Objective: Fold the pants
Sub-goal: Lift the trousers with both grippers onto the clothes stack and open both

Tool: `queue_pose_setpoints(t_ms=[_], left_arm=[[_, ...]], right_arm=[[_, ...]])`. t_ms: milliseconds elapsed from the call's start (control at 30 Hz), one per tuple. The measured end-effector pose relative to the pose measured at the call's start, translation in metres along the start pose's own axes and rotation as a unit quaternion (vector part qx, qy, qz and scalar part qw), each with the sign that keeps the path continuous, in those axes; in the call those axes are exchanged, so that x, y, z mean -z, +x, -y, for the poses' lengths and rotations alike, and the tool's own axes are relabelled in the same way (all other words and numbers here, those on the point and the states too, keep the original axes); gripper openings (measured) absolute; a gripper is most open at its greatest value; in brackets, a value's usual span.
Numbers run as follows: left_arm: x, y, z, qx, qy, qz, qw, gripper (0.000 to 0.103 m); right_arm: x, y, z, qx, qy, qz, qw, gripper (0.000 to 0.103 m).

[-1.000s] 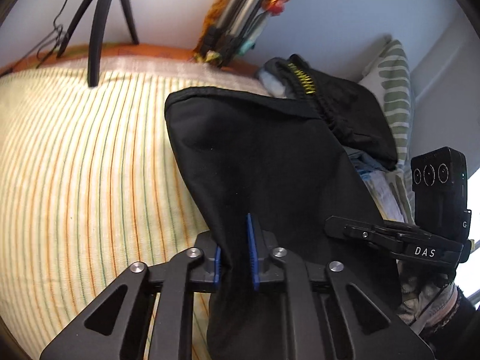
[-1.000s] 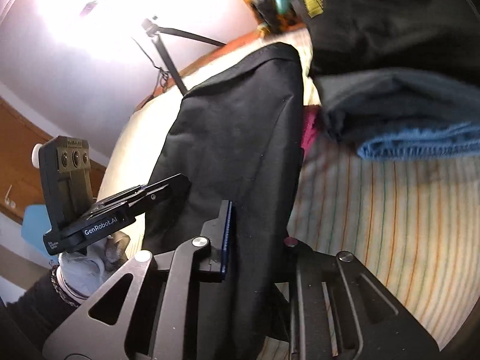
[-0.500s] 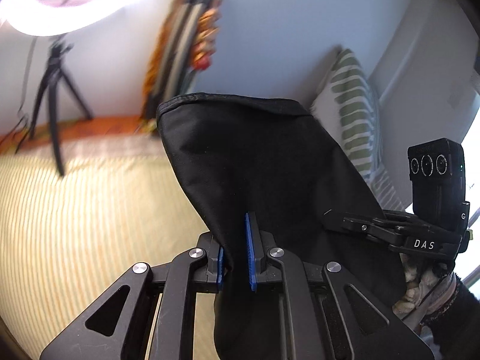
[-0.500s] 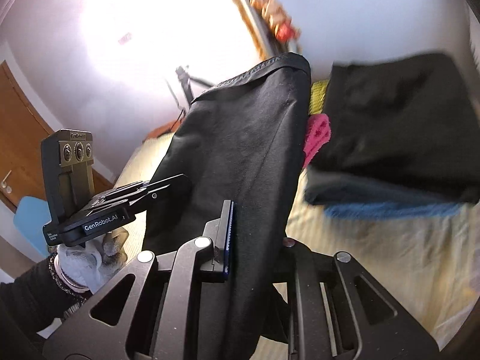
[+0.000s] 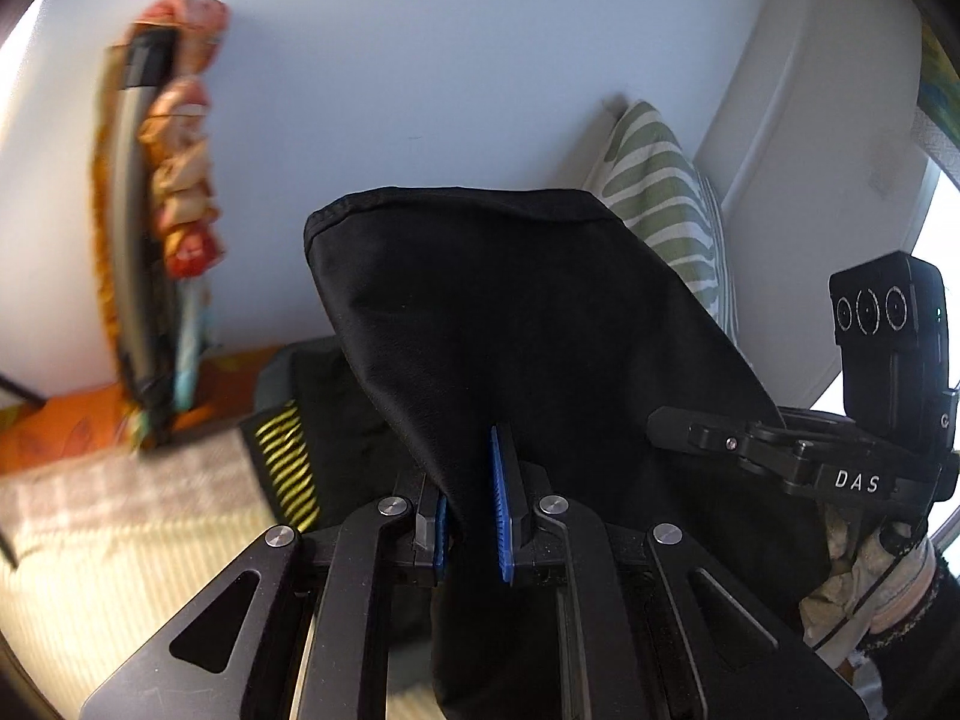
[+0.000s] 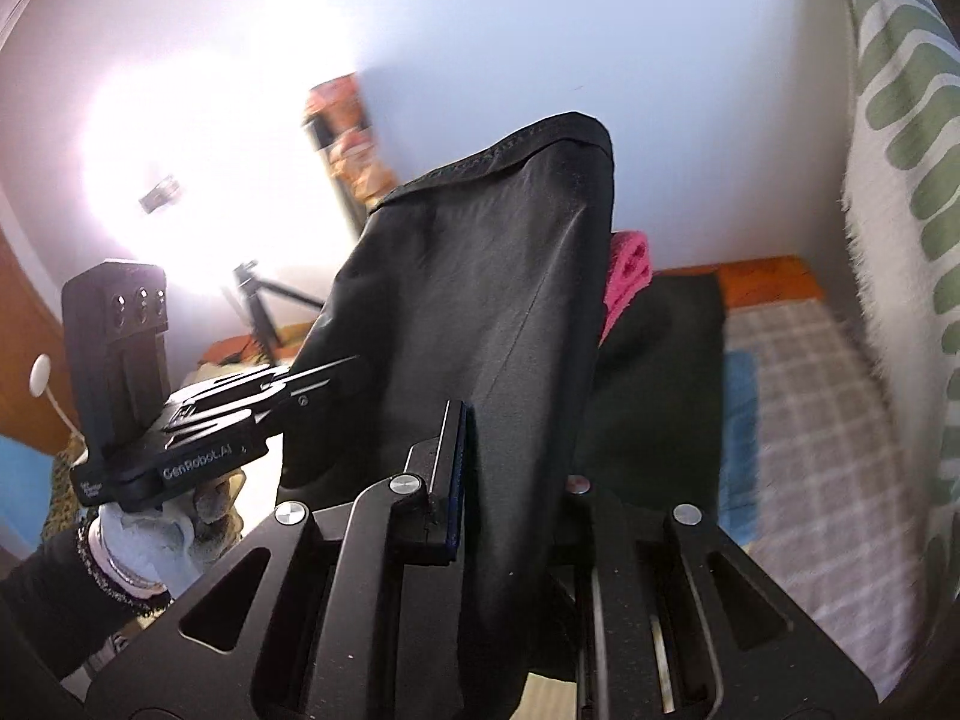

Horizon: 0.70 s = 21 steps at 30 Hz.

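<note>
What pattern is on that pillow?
Green stripes on white, clearest in the right wrist view: pillow.

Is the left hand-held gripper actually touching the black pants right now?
Touching. The left wrist view shows the left hand-held gripper with its blue pads pinched on a fold of the black pants.

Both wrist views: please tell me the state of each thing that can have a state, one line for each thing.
black pants: folded, lifted, pinched by both grippers
left gripper: shut on the black pants
right gripper: shut on the black pants
stack of dark clothes: folded, lying on the bed
pink cloth: partly hidden behind the black pants
striped pillow: upright against the wall
</note>
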<state>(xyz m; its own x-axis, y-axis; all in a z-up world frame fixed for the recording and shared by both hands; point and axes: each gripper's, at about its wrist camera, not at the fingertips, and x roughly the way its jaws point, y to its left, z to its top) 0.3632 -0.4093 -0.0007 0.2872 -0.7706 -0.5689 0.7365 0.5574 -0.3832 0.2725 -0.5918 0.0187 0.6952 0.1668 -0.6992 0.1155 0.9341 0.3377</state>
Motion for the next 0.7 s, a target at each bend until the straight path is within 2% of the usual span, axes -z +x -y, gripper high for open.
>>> queue_pose_setpoints(t_ms=[167,333,400,533,633,700], left_arm=[[-0.003,0.037,-0.006,-0.005,-0.012,-0.025,0.9996,0.01],[0.009,0.065,-0.015,-0.041,-0.01,-0.055,0.9976,0.011],[0.012,0.068,-0.022,-0.065,-0.015,-0.062,0.9959,0.02],[0.012,0.061,-0.034,-0.106,-0.018,-0.053,0.9928,0.02],[0.008,0.05,-0.042,-0.11,-0.017,-0.046,0.9927,0.02],[0.006,0.039,-0.045,-0.11,-0.017,-0.039,0.9931,0.02]], right_arm=[[-0.013,0.022,0.033,0.013,0.013,-0.013,1.0,0.015],[-0.005,0.058,0.051,0.023,0.022,-0.044,0.999,0.016],[0.001,0.07,0.057,0.036,0.023,-0.053,0.998,0.017],[0.006,0.074,0.061,0.07,0.02,-0.053,0.996,0.028],[0.006,0.067,0.058,0.109,0.009,-0.045,0.993,0.046],[0.005,0.059,0.059,0.127,0.014,-0.032,0.991,0.047]])
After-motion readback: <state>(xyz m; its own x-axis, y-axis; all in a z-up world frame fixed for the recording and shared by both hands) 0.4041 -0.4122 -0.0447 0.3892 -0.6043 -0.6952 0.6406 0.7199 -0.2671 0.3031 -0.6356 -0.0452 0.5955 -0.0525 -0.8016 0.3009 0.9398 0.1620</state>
